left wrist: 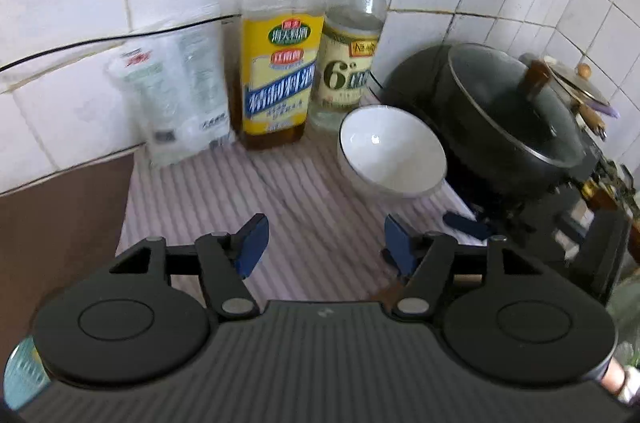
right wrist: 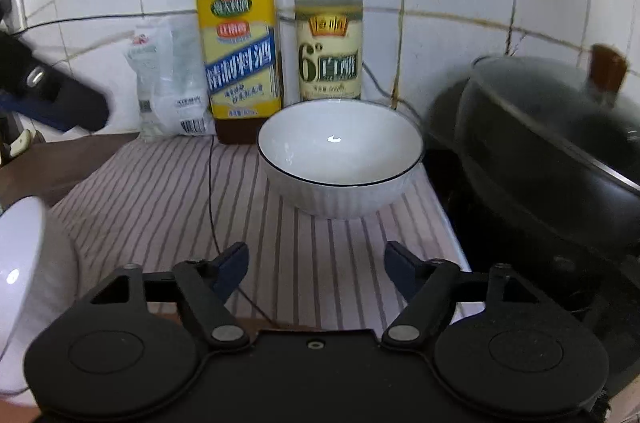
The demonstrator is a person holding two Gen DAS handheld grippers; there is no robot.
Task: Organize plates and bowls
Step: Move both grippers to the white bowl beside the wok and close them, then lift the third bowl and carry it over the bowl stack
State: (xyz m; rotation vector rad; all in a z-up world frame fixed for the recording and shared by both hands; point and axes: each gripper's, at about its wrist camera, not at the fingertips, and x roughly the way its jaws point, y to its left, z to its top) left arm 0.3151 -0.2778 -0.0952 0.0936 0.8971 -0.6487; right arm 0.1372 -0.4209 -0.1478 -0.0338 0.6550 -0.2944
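The left gripper (left wrist: 324, 243) has its jaws wide apart and holds nothing; it hovers above the striped cloth (left wrist: 240, 199). The right gripper (right wrist: 316, 265) is also wide open and empty, above the same cloth, pointing toward the wall. Straight ahead of the right gripper stands the white bowl (right wrist: 340, 159) with a dark rim, upright on the cloth, well apart from the fingers. Behind the bowl are a yellow-label bottle (right wrist: 240, 63) and a vinegar bottle (right wrist: 329, 51). To its right is a black wok (right wrist: 552, 159) with a lid. At the left edge, near the right gripper, a second white dish (right wrist: 20, 263) shows partly
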